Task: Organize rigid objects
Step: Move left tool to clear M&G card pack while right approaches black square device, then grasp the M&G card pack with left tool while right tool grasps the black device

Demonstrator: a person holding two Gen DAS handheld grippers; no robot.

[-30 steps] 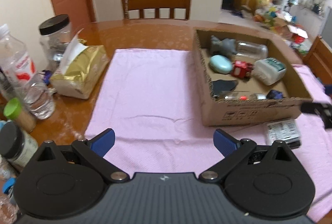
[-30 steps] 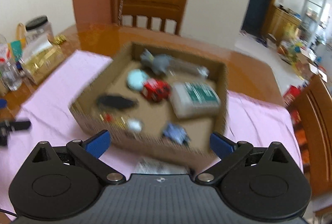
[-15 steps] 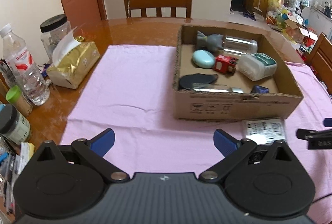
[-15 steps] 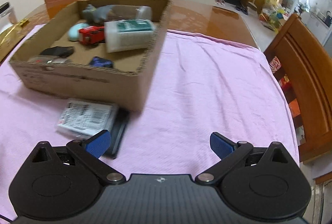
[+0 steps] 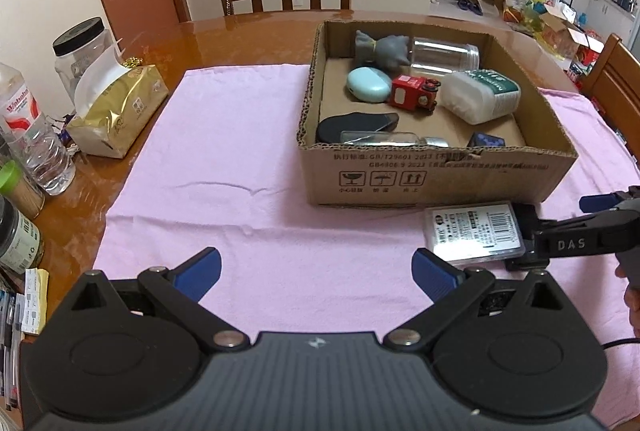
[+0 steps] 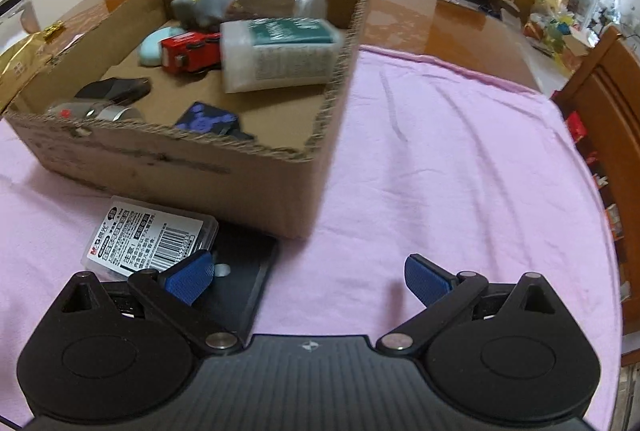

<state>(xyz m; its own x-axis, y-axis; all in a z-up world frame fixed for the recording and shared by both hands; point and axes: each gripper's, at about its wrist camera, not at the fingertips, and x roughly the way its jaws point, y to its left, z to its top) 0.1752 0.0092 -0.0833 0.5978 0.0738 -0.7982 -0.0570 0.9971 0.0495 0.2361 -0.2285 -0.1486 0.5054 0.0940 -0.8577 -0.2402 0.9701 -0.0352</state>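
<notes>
the right gripper [image 6: 307, 277] hangs low over the pink cloth [image 6: 460, 159] with its jaws spread wide and nothing between them; its left fingertip [image 6: 188, 277] sits over a flat black slab [image 6: 248, 271] that lies just beside the cardboard box [image 6: 168, 167]. a clear plastic case [image 6: 148, 237] with a barcode label rests partly on that slab, close against the box's front wall. the left gripper [image 5: 318, 271] is likewise released, wide and empty, above bare cloth well left of the case.

inside the box lie a grey soft toy [image 5: 382, 47], a clear jar on its side [image 5: 444, 55], a pale blue oval case [image 5: 368, 85], a red toy car [image 5: 414, 97], a white tub with a green label [image 5: 480, 95], a black curved piece [image 5: 352, 125], a small glass bottle [image 5: 388, 139] and a dark blue patterned cube [image 5: 486, 141].

only the left view shows the tissue pack [image 5: 116, 111], the black-lidded jar [image 5: 82, 51] and the water bottle [image 5: 32, 139] on the wooden table [image 5: 224, 43]. the right view is slightly blurred.
</notes>
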